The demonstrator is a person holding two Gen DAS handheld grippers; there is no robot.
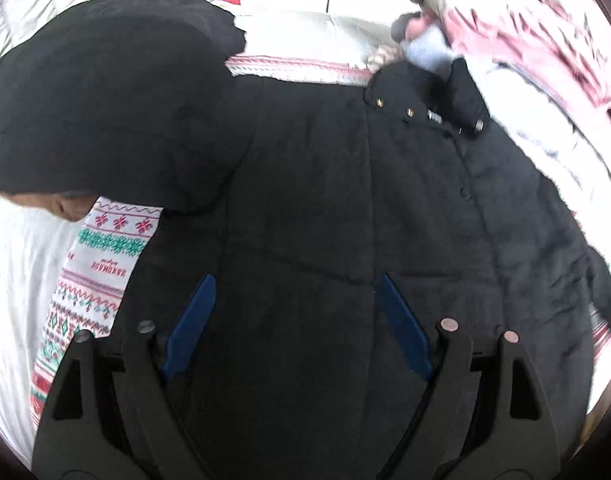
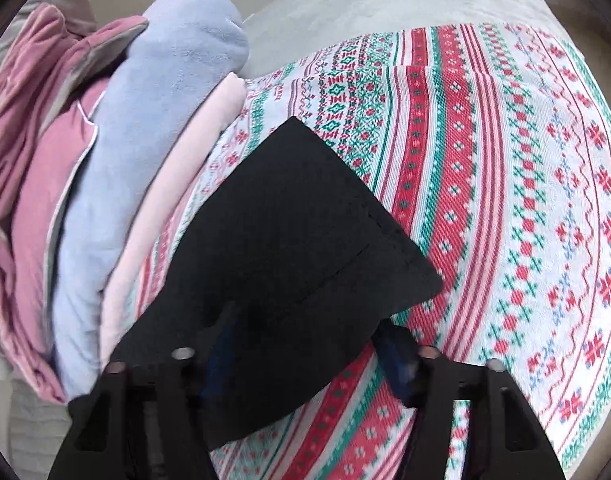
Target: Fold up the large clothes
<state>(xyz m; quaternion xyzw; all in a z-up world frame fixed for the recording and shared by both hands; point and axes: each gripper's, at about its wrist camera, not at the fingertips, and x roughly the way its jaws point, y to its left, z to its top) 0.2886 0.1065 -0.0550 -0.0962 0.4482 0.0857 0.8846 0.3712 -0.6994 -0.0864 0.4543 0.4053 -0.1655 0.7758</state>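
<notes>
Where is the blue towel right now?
In the right wrist view the blue towel sits upper left in the folded stack, between pink clothes and a pale pink piece, beside the black jacket.

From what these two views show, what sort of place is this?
Probably a bedroom: a black padded coat lies on a patterned cloth spread over white quilted bedding, beside a stack of folded clothes.

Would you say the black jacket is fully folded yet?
Not yet: black jacket lies mostly spread on the patterned cloth, one sleeve folded across.
</notes>
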